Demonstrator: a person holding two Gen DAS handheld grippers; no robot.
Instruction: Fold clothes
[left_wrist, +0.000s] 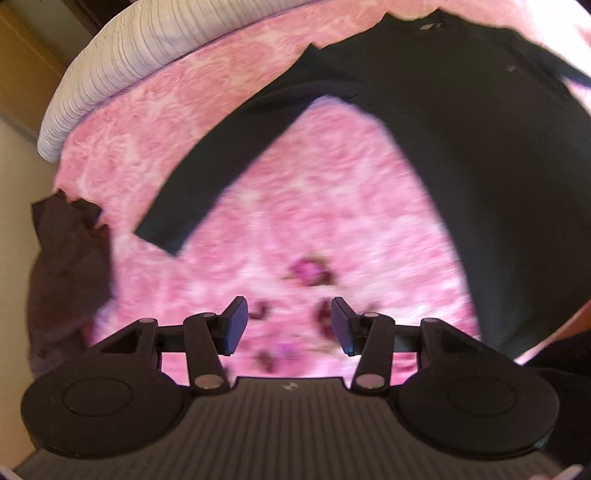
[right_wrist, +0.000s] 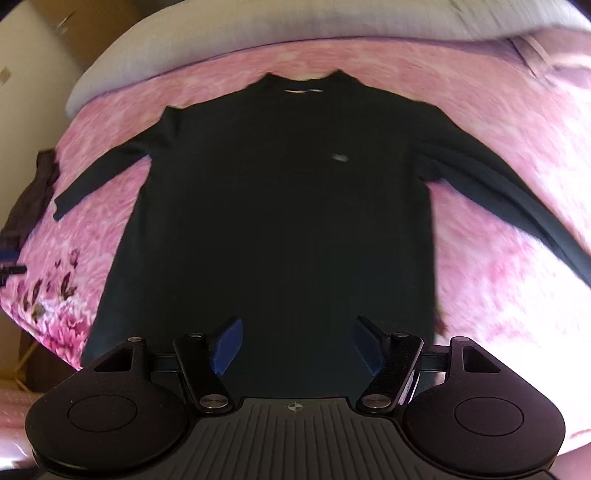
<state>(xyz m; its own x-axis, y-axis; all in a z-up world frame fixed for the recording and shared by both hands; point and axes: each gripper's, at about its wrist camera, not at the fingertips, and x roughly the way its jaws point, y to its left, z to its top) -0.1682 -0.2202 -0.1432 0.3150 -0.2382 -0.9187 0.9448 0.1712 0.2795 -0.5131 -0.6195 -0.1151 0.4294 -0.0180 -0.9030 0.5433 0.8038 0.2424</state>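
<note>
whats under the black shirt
The black long-sleeve shirt lies spread flat on the pink floral bedspread, which shows all around it. Whatever lies directly beneath the fabric is covered.

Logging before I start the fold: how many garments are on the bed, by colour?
Black long-sleeved shirt, spread flat: 1
Dark brown garment, bunched at the bed's edge: 1
Total: 2
Both the left gripper and the right gripper are open and empty.

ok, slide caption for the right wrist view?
Open right claw above the hem of a black long-sleeved shirt spread flat on a pink bedspread.
</note>
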